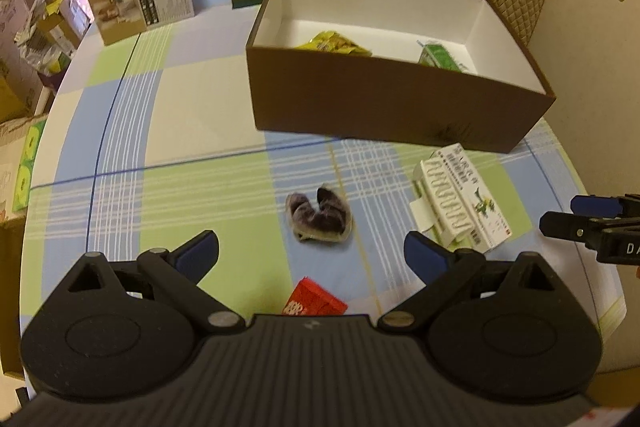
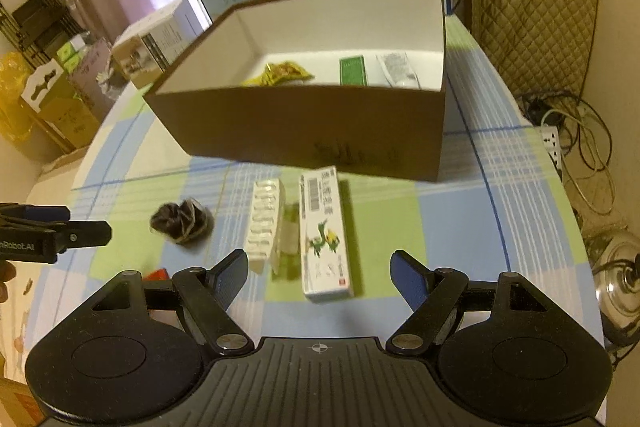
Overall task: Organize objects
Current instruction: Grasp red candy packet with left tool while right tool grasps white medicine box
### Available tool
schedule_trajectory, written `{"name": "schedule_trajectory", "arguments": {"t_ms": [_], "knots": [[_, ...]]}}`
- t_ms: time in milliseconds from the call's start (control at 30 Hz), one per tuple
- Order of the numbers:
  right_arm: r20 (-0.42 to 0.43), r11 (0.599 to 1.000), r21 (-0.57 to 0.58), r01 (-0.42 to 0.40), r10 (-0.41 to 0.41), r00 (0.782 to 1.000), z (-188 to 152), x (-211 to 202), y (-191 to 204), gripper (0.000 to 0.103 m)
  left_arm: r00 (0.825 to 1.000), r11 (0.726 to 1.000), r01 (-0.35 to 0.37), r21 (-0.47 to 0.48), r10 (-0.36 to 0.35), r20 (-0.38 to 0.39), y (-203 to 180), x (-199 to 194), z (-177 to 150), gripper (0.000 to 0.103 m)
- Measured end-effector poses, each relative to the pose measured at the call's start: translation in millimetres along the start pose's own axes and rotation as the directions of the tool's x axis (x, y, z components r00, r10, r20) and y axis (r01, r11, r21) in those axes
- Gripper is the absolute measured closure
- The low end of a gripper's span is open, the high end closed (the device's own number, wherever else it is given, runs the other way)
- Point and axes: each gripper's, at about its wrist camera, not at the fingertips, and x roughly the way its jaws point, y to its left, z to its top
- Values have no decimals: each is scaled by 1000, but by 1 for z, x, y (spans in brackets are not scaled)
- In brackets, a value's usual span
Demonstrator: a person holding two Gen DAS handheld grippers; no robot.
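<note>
**Both grippers hovering, nothing picked up**

The left gripper (image 1: 311,254) has its fingers spread wide over the checked tablecloth (image 1: 192,115), empty, with the dark fuzzy packet (image 1: 320,217) just ahead. The right gripper (image 2: 319,271) is spread too, above the white medicine carton (image 2: 325,239) and blister pack (image 2: 265,223). The brown cardboard box (image 2: 304,131) behind holds a yellow snack bag (image 2: 282,74) and a green carton (image 2: 353,70).

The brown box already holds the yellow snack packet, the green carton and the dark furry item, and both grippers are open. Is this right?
Not quite. The dark furry item lies on the tablecloth in front of the brown box, not inside, as the left wrist view shows. The yellow snack packet and green carton are inside, and the left gripper and right gripper are open.
</note>
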Motion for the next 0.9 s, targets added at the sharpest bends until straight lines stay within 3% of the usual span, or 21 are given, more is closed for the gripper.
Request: {"name": "schedule_trajectory", "arguments": {"t_ms": [400, 667, 900], "knots": [[-29, 997, -65, 41, -43, 999, -16, 34, 2, 28, 999, 1000, -11, 10, 11, -35, 10, 19, -30, 6], [-18, 987, -151, 58, -62, 998, -16, 57, 11, 41, 999, 999, -23, 27, 24, -24, 16, 24, -39, 8], [-26, 980, -184, 76, -82, 996, -17, 73, 11, 51, 1000, 997, 12, 79, -10, -29, 17, 28, -51, 8]]}}
